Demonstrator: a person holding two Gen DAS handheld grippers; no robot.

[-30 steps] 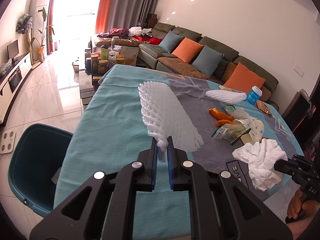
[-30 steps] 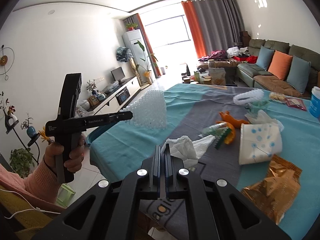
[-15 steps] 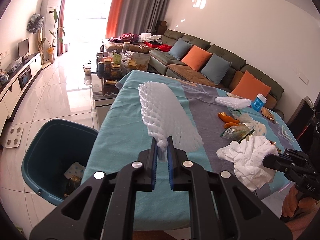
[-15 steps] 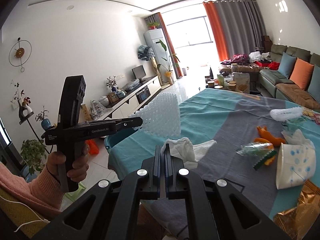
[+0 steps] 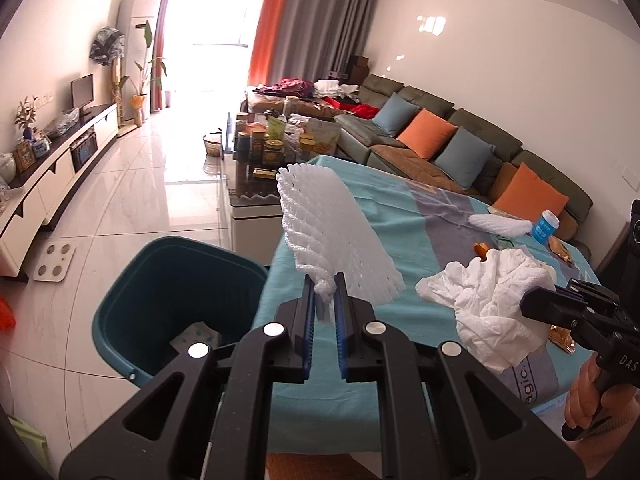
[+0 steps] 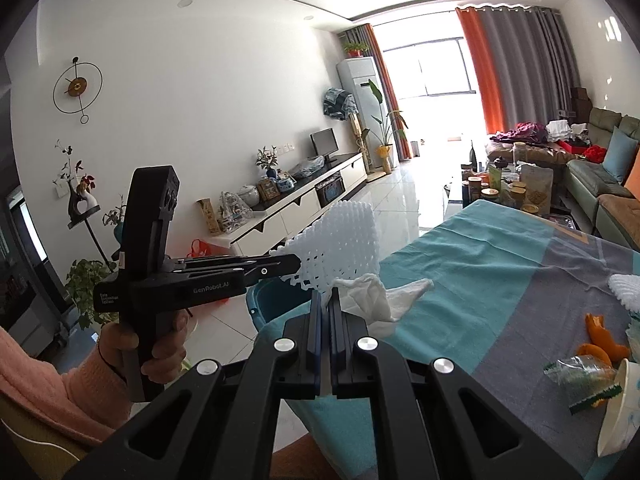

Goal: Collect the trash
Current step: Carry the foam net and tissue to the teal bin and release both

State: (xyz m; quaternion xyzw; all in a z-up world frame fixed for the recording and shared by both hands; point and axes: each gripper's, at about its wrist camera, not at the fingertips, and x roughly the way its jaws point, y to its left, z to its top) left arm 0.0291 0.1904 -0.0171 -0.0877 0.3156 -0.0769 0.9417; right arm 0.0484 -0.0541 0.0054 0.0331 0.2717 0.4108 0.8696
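Foam net [image 5: 334,236] upward (long axis tilted)

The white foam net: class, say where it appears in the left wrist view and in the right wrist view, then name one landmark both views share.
Left wrist view: foam net at centre, rising from the left gripper, whose jaws pinch its end.
Right wrist view: foam net just above centre, at the tip of the left gripper coming in from the left.
Shared landmark: the orange curtain by the bright window.

Green sofa [image 5: 472,136] with orange and blue cushions, wall clock [image 6: 78,86], TV console [image 6: 304,204], orange curtains [image 5: 266,24]
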